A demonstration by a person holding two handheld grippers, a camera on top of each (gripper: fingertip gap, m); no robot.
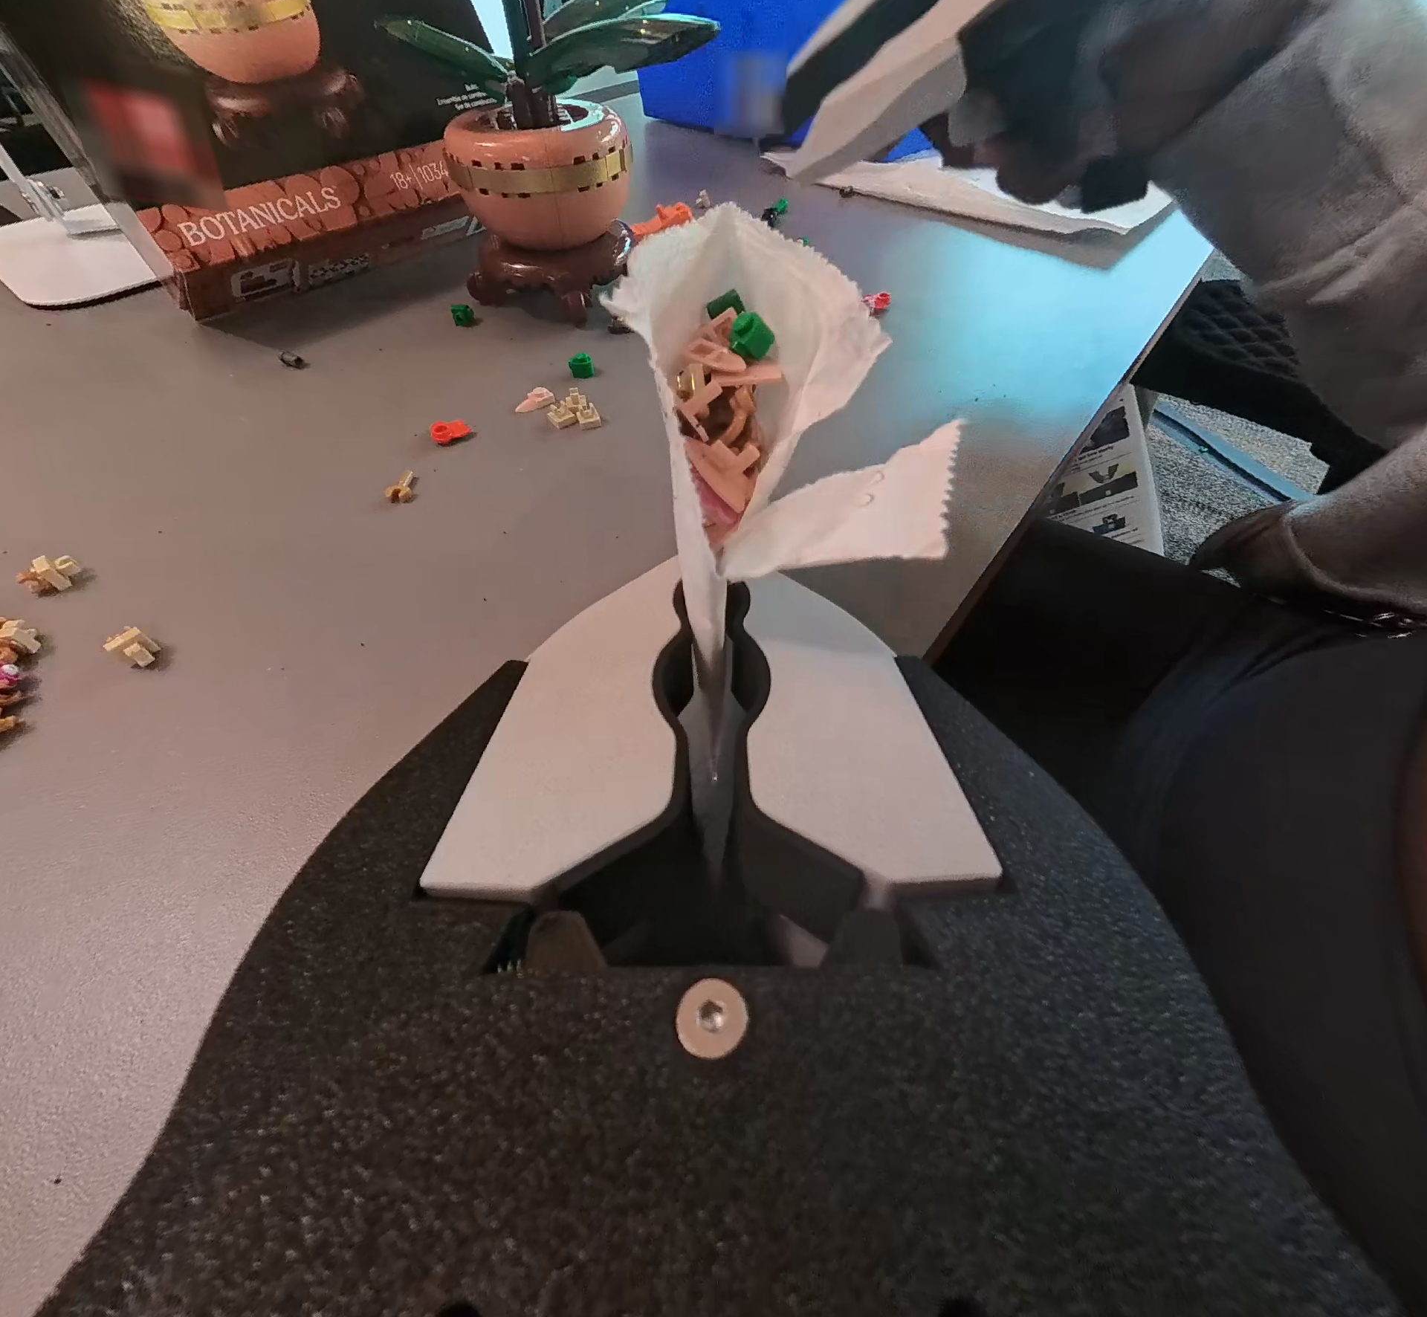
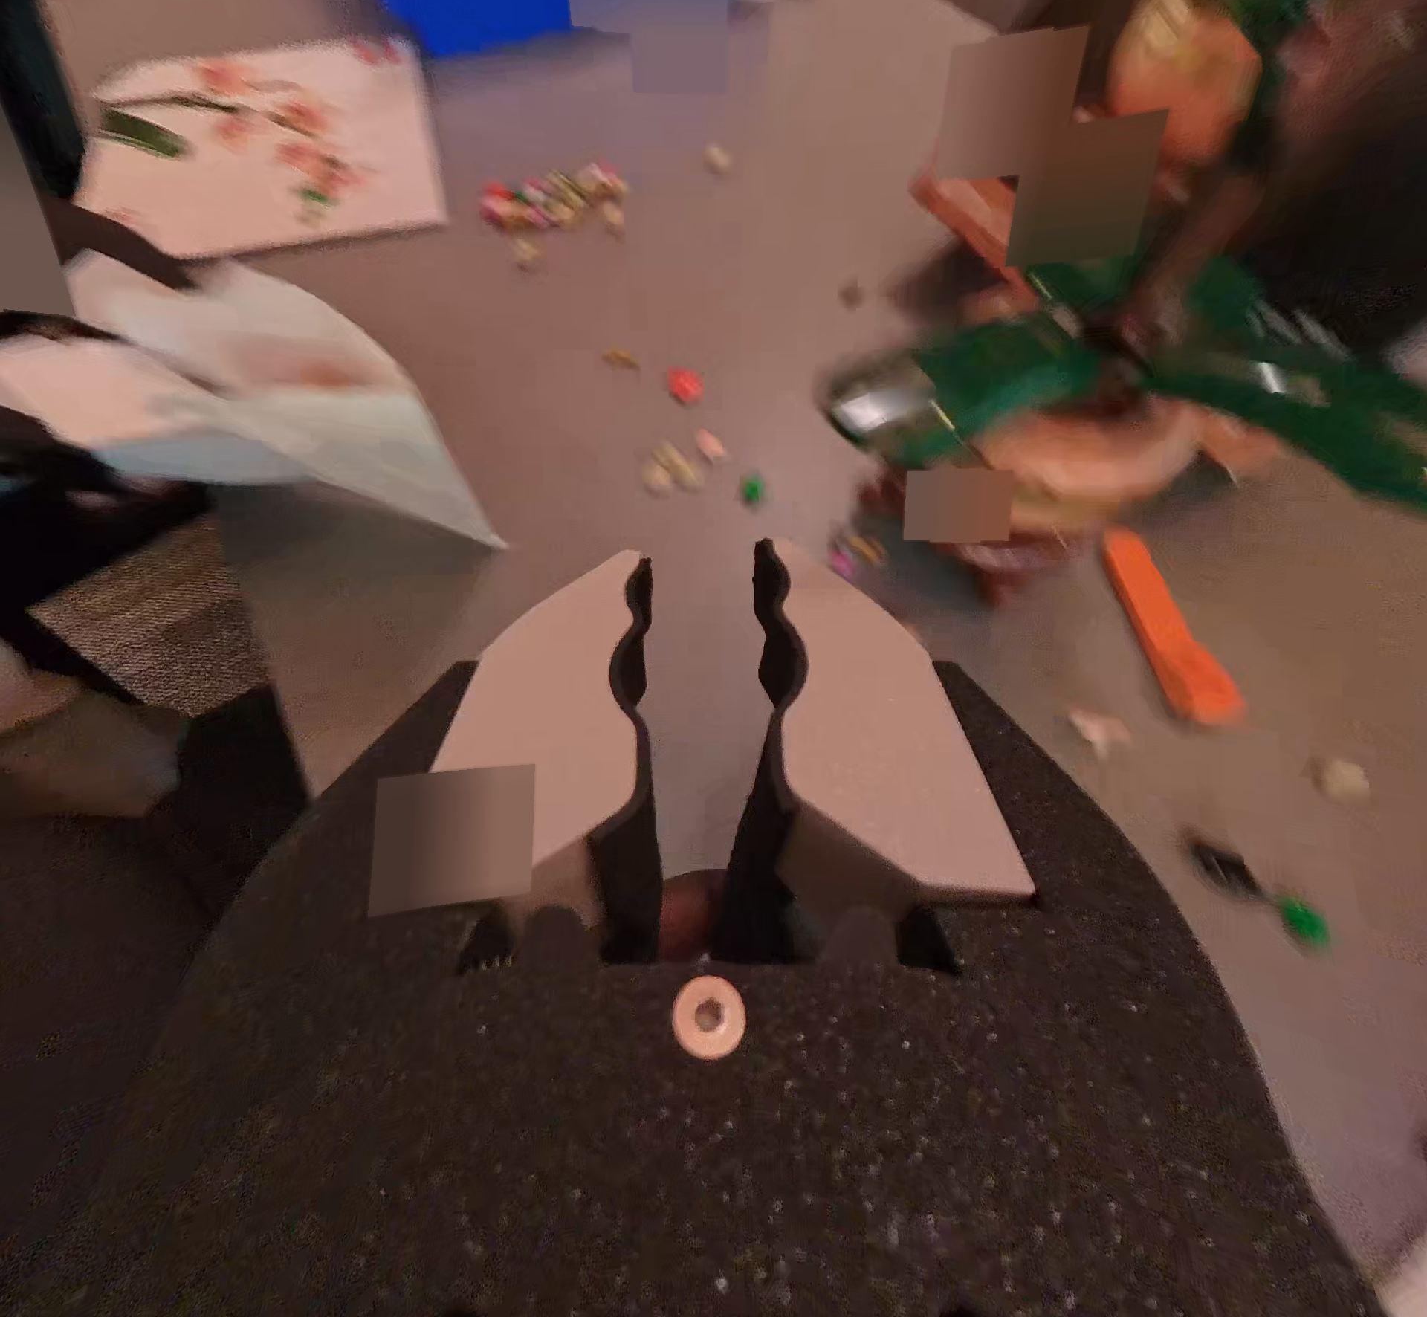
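Observation:
My left gripper (image 1: 712, 596) is shut on the bottom edge of a torn white paper bag (image 1: 780, 322) and holds it upright above the grey table (image 1: 232, 662). The bag is open at the top, with several tan, pink and green small bricks (image 1: 726, 400) inside. My right gripper (image 2: 701, 558) is open and empty above the table; it shows blurred at the top right of the left wrist view (image 1: 888, 83). The bag shows blurred at the left of the right wrist view (image 2: 309, 400).
A brick-built potted plant (image 1: 540, 176) stands beside its dark box (image 1: 232, 83). Loose small bricks (image 1: 571, 411) are scattered on the table. A blue bin (image 1: 733, 21), an instruction booklet (image 2: 262, 145) and an orange tool (image 2: 1166, 631) lie around. The table edge runs at the right, where a person sits. The gap from one gripper's tips to the other's is roughly 15 cm. My left tips are about 20 cm from the brick-built potted plant (image 1: 540, 176), my right tips only 10 cm.

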